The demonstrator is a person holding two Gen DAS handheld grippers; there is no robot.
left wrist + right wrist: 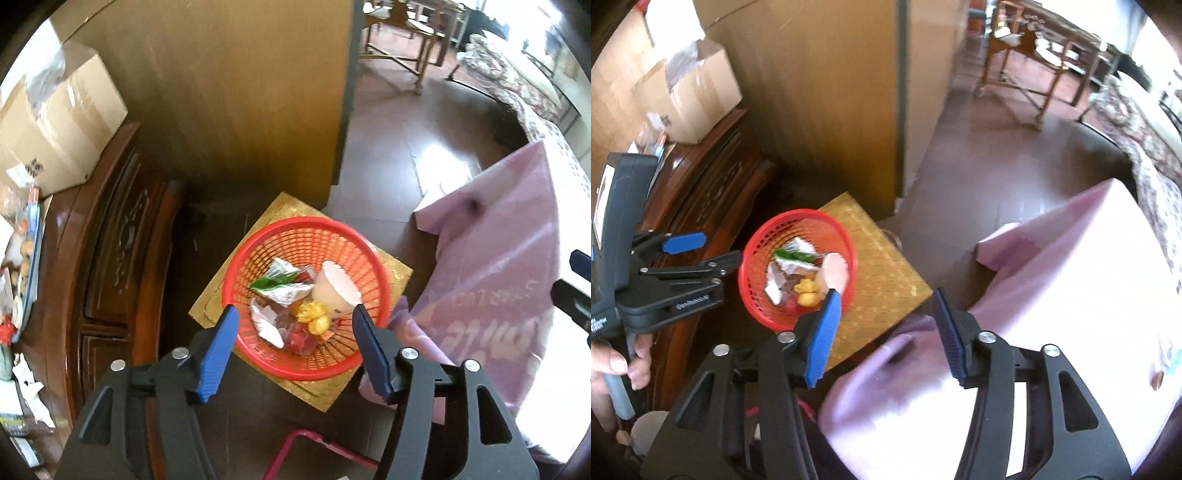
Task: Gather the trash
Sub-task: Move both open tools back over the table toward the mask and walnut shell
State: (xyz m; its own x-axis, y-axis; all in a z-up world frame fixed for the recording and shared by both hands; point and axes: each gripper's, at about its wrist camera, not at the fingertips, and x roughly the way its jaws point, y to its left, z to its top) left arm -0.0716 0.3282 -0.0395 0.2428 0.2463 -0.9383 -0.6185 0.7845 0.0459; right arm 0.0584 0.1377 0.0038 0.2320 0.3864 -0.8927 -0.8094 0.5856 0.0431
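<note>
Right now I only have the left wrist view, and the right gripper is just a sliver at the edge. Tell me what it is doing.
Observer: The right gripper has its fingers apart with nothing between them. In its own view it points down at the spot where the pink cloth meets the gold mat, just right of the red basket.
Operator: Now look behind my left gripper and report what is there.
Observer: A hand is wrapped around the handle of the left gripper, close to the carved wooden cabinet.
</note>
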